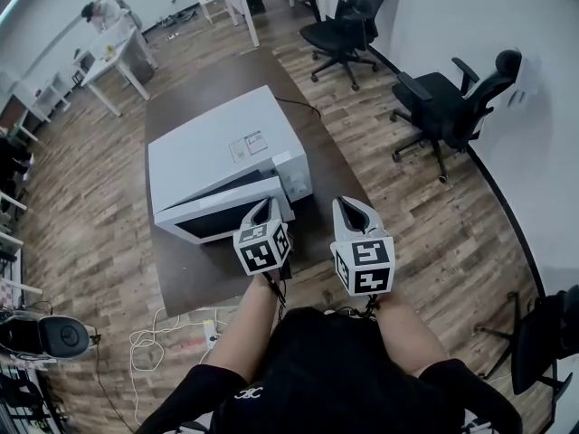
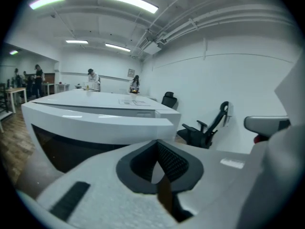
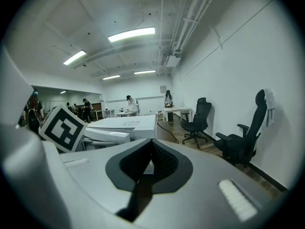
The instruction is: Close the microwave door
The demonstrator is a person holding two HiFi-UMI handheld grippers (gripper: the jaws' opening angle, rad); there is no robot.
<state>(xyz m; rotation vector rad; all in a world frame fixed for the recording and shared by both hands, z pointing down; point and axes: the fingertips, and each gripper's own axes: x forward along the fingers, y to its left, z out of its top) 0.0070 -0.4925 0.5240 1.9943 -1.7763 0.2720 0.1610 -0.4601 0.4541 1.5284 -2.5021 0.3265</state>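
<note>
Left tongs [image 1: 264, 204] are closed, tips together, and hold nothing. Right tongs [image 1: 347, 205] are closed too, with nothing in them. Both point away from the person, side by side, over the near part of the brown surface [image 1: 194, 274].

The white microwave [image 1: 226, 147] sits on the surface, at 11 o'clock from the tongs. Its door [image 1: 213, 217] is not shut. It hangs out a bit toward the person, with a dark gap behind it (the gap gets wider toward 3 o'clock).

The tip of the left tongs is right at the door's free end; I cannot tell if it touches. The right tongs are at 3 o'clock from that end, apart from the door.

On the wood floor [image 1: 90, 197], a far chair [image 1: 348, 27] stands at 12 o'clock and a near chair [image 1: 448, 107] at 2 o'clock, both well apart from the microwave.
</note>
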